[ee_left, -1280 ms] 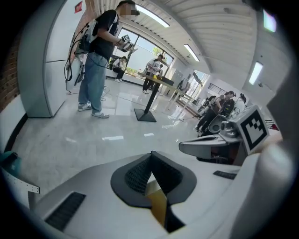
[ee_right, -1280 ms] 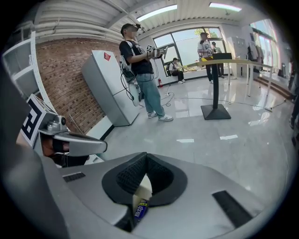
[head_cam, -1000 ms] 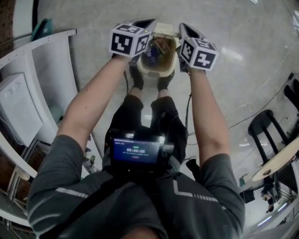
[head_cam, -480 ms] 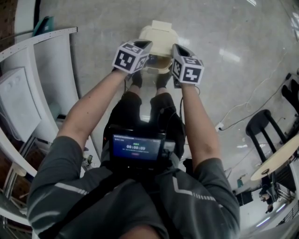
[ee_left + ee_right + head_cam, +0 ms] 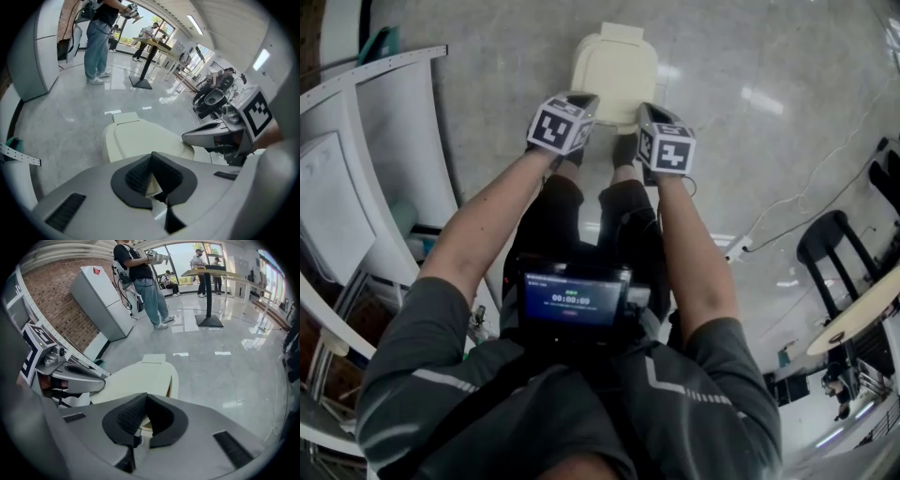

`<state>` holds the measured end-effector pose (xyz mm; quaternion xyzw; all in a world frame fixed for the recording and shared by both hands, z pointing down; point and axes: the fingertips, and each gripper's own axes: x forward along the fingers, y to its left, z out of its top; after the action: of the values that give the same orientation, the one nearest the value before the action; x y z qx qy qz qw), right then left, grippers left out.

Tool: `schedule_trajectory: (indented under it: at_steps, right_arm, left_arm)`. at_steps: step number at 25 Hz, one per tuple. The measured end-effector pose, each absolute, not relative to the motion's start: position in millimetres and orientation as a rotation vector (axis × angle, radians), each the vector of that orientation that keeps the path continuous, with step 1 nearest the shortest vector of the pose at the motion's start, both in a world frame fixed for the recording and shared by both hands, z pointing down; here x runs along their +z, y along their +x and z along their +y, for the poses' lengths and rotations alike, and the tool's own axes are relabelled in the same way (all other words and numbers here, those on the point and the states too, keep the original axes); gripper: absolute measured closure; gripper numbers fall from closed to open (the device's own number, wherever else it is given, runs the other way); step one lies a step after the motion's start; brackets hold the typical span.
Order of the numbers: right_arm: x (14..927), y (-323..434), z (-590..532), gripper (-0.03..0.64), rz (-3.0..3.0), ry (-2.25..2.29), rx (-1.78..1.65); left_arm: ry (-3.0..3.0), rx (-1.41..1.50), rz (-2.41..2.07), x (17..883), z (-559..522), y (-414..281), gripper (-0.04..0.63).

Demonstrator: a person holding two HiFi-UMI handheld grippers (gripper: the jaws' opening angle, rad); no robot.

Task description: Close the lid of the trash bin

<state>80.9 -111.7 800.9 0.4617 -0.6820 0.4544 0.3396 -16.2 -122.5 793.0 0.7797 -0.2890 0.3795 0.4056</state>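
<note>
The cream trash bin (image 5: 614,66) stands on the floor just past the person's feet, its lid down over the opening. In the right gripper view a thin dark slit shows along the right side of the lid (image 5: 140,378). My left gripper (image 5: 584,101) hovers at the bin's near left edge, jaws shut on nothing. At the near right edge my right gripper (image 5: 643,112) is likewise shut and empty. From the left gripper view the lid (image 5: 140,138) lies just beyond my jaws, with the right gripper (image 5: 211,136) beside it.
A white curved cabinet (image 5: 394,122) runs along the left. A cable (image 5: 787,211), a black chair (image 5: 830,248) and a round table (image 5: 862,314) are on the right. A person (image 5: 140,277) stands beyond the bin near a white cabinet (image 5: 101,298) and a high table (image 5: 208,275).
The lid was up a second ago, with rubbish visible inside; it has come down over the bin. Both grippers have drawn back toward the person.
</note>
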Motion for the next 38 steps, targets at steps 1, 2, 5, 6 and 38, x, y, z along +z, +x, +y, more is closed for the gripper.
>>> schedule_trajectory:
  at_steps: [1,2,5,6,38]
  right_arm:
    - [806.5,80.9,-108.1,0.606,-1.763,1.199,1.186]
    - [811.8,81.4,-104.5,0.606,-1.751,1.198,1.189]
    - [828.9,82.7,-90.7,0.606,-1.714,1.195,1.213]
    - [834.4,83.0,-86.1,0.606,-1.702,1.194,1.222]
    - [890.8,87.0,-67.9,0.606,-1.560,1.196,1.245]
  left_arm:
    - [1.966,0.969,-0.721,799.1,-118.6,-16.4,0.592]
    - [1.964,0.978,-0.713,805.3,-114.5,-16.2,0.592]
    - [1.945,0.994,-0.690,822.8,-100.8,-14.8,0.592]
    - [1.933,0.998,-0.684,828.4,-95.9,-15.0,0.592]
    - [1.856,1.039,-0.645,889.5,-71.3,-12.0,0.592]
